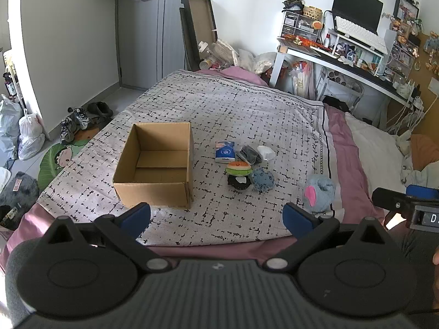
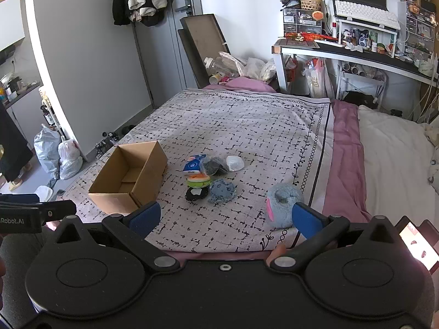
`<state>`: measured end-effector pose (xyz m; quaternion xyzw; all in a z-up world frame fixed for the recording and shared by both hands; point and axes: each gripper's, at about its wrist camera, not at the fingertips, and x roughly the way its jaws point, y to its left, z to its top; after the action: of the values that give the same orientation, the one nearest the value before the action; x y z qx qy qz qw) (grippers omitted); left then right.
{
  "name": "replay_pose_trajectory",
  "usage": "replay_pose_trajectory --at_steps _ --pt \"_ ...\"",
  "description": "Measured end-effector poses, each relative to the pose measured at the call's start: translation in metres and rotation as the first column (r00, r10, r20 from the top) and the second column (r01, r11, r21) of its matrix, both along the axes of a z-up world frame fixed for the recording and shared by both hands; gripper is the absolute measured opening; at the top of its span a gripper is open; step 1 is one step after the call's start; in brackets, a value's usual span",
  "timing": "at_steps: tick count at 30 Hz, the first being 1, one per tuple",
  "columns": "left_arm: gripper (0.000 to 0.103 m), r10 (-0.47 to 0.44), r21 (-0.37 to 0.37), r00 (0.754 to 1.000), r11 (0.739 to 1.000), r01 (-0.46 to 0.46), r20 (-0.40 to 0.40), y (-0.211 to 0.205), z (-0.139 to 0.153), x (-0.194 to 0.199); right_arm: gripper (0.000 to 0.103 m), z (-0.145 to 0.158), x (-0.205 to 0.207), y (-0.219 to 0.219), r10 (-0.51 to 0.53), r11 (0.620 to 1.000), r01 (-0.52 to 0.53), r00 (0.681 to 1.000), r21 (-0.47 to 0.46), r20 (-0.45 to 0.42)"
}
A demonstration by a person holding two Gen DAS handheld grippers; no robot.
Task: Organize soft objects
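On bed [image 1: 247, 115]: box [image 1: 156, 164], perhaps six soft items.

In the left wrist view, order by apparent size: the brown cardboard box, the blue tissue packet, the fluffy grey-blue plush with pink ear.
1. Brown cardboard box
2. Fluffy grey-blue plush with pink ear, though it lies nearer the camera
3. Blue tissue packet

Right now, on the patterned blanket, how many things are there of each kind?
Cardboard box: 1
Plush toys: 3, the burger plush, the small blue plush, the big blue plush with a pink ear
Tissue pack: 1
Dark bagged item: 1
White soft item: 1
Total: 7
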<state>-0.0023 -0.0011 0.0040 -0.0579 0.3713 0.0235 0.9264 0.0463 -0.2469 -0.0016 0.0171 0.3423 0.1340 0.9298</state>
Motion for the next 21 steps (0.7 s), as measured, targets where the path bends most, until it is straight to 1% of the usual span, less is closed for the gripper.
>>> replay_pose_trajectory --at_steps 21 --pt "0.102 0.000 -0.007 1.000 1.000 0.000 0.003 -0.0009 -0.0005 -0.0016 0.103 -0.0002 -0.0014 0.0008 -0.001 1.000 0.001 1.000 0.000 0.001"
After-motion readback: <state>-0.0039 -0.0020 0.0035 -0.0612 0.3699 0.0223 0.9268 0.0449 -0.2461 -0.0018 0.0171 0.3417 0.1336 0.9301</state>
